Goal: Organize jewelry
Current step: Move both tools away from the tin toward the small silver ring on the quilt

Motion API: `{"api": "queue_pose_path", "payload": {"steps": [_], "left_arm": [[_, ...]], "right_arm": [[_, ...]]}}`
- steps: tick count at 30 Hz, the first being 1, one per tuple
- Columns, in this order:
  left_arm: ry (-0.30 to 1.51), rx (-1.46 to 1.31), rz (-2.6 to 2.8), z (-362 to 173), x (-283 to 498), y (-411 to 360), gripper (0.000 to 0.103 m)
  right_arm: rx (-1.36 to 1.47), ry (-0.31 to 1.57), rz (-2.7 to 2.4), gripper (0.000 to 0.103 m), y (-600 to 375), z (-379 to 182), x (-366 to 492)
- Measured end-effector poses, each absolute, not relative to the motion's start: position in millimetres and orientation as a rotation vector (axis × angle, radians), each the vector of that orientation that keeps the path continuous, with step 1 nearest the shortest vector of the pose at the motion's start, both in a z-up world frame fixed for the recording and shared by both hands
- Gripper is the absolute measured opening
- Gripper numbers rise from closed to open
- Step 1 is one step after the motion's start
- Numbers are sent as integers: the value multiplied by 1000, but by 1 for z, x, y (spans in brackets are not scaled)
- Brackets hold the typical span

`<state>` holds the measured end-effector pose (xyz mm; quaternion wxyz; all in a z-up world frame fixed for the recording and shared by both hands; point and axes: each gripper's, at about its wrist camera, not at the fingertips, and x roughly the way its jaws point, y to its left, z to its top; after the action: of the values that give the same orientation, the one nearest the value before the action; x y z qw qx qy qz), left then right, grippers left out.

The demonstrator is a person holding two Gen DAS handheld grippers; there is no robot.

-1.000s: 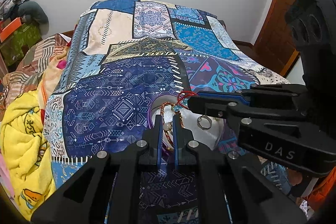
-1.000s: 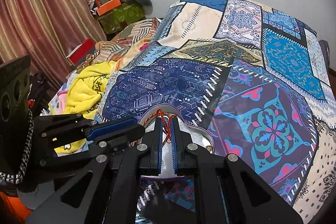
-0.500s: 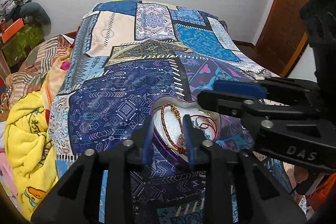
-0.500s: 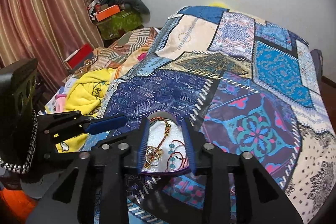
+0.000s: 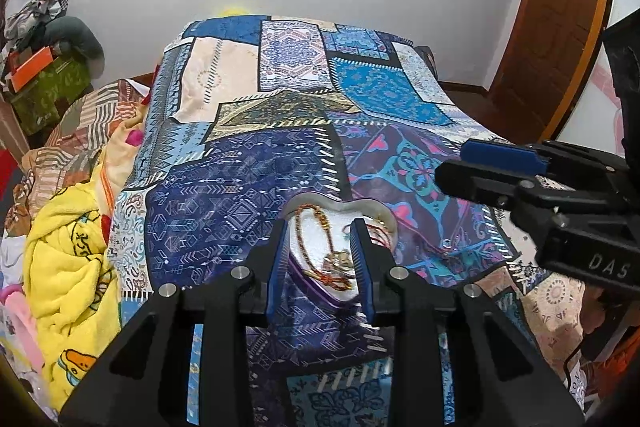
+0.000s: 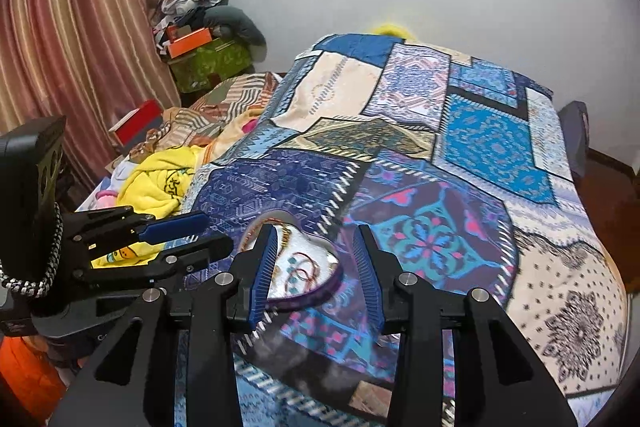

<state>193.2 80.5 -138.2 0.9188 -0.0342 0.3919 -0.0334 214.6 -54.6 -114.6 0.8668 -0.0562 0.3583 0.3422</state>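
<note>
A white heart-shaped dish with a purple rim (image 5: 344,211) lies on the patchwork bedspread (image 5: 248,179). It holds a gold-red cord bracelet (image 5: 310,231), red cords and a ring cluster. My left gripper (image 5: 322,267) is open and empty, hovering just above the dish's near edge. My right gripper (image 6: 316,269) is open and empty, with the dish (image 6: 308,267) between and below its fingers. The right gripper shows at the right of the left wrist view (image 5: 500,167); the left gripper shows at the left of the right wrist view (image 6: 176,231).
A yellow blanket (image 5: 68,259) and striped bedding (image 5: 80,123) are heaped left of the bedspread. Boxes and clothes (image 6: 204,55) stack by the curtain (image 6: 72,27). A wooden door (image 5: 560,39) stands at the right. The bedspread drops off at the near edge.
Both grippers were shut on bracelets over the dish one second ago. They opened, leaving the jewelry in the dish, and have drawn back and up from it.
</note>
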Motion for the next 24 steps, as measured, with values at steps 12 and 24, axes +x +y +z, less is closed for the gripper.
{"api": "queue_pose_path", "payload": {"steps": [12,24], "left_arm": [[916,-162,-197,-164,197,27,35],[949,-73,-234,-188,208,-31,35]], "right_arm": [[-80,761,583,36,-128,-115,216],[-19,884,521,36,-170,-160,219]]}}
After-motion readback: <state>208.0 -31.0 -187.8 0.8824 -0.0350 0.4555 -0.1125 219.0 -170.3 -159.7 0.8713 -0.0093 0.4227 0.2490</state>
